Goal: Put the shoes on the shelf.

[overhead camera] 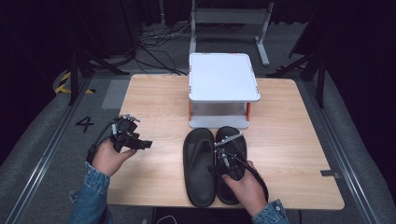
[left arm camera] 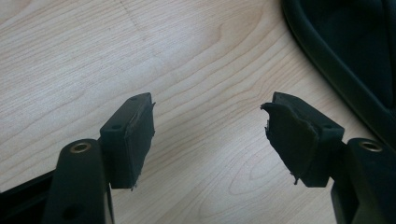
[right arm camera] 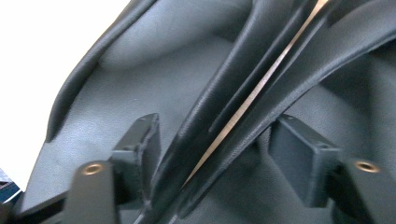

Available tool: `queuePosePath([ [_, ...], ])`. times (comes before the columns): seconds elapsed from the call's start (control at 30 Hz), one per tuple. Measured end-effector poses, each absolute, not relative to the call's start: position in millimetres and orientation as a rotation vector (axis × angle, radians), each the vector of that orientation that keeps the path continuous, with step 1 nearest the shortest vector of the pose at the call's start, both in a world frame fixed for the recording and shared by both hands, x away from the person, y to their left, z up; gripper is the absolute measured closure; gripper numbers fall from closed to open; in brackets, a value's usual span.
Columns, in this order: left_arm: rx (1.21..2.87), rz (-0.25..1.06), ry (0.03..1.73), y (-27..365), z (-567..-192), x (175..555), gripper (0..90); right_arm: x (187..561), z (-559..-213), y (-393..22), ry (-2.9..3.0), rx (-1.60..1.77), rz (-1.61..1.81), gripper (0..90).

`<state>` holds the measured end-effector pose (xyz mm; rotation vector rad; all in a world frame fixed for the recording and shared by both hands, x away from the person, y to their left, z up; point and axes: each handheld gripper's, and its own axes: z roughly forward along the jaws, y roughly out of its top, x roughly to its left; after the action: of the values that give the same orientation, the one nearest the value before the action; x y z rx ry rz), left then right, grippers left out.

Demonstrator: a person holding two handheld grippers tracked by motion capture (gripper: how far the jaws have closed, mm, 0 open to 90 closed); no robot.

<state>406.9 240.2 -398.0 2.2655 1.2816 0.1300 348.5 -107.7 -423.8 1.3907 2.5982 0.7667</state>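
My table (overhead camera: 289,140) is pale wood with rounded corners; it stands on grey floor (overhead camera: 42,140) with dark curtains around it, cables lying on the floor beyond the far edge, and a number four marked on the floor at my left; a small white stand (overhead camera: 223,77) with orange legs sits at the far middle of the table.

My right hand-held gripper (overhead camera: 229,148) has its jaws spread wide, and they straddle the straps (right arm camera: 243,107) of the right sandal (overhead camera: 233,140); the left pad lies against a strap while the right pad stands clear, so nothing is clamped; a thin line of wood shows between the two straps.

My left hand-held gripper (overhead camera: 135,142) is open too, with only bare wood between its pads (left arm camera: 135,135); it sits well to the left of the shoes.

The two black sandals lie side by side, touching, just in front of the stand; the left sandal (overhead camera: 198,163) is beside my right hand-held gripper, and its rim shows at the upper right of the left gripper view.
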Motion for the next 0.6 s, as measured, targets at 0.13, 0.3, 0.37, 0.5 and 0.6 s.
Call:
queuePosePath([
  [0.13,2.273,0.125,1.28,238.6,-399.0,407.9,32.3,348.6,-430.3,-106.6,2.621,1.406,0.769,30.4],
  [0.3,2.282,0.119,1.273,236.5,-399.8,408.5,32.3,342.8,-434.4,-94.4,2.651,1.291,0.683,16.1],
  [0.37,2.281,0.118,1.275,236.5,-399.9,408.7,32.3,336.4,-437.3,-88.5,2.623,1.218,0.629,15.8],
  [0.5,2.282,0.118,1.273,236.5,-399.8,408.5,32.2,332.5,-439.4,-91.1,2.578,1.24,0.677,19.4],
  [0.6,2.28,0.116,1.275,236.1,-399.9,408.3,32.3,331.0,-439.1,-95.3,2.514,1.309,0.725,27.4],
])
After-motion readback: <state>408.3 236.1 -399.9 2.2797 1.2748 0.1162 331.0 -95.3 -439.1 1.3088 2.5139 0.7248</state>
